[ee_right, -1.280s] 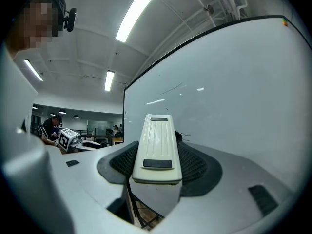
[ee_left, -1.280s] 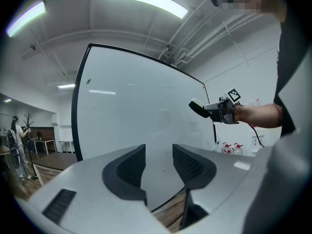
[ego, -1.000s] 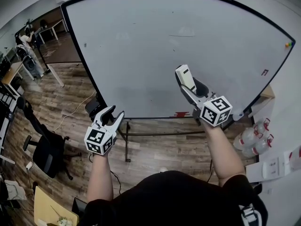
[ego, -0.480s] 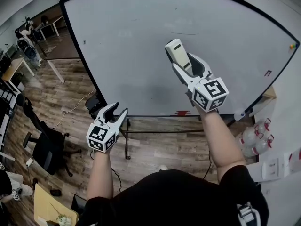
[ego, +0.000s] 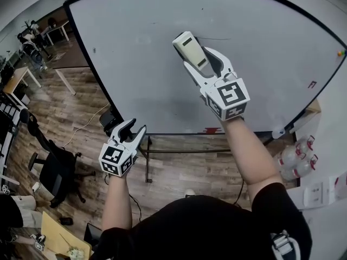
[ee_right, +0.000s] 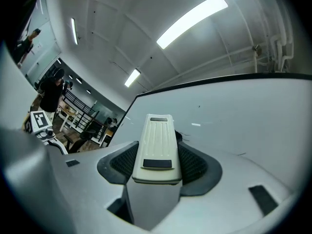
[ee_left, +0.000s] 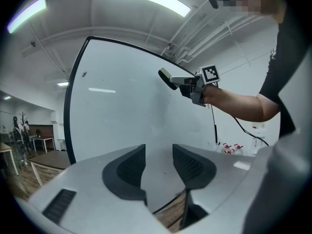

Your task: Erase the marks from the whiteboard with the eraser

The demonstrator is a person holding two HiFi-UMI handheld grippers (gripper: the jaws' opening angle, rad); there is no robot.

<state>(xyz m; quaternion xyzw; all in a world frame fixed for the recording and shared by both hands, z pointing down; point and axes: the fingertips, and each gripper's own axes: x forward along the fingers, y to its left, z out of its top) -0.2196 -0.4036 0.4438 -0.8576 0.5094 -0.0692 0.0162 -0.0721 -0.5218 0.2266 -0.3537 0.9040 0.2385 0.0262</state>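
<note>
Observed right tool (ego: 201, 61) clamped on cream ribbed plastic eraser (ego: 188, 49), held up at large black-framed whiteboard (ego: 141, 64) just beside thin dark line mark (ego: 214, 38) (contact with board not discernible), and left tool (ego: 132, 129) low near board's bottom edge, jaws slightly apart, holding nothing.

A black office chair (ego: 54, 175) stands on the wooden floor (ego: 76, 112); plastic bottles (ego: 295, 158) cluster at right.

Wood floor (ego: 179, 172): office chair (ego: 54, 173), whiteboard stand (ego: 145, 164), loose cable (ego: 87, 124).
</note>
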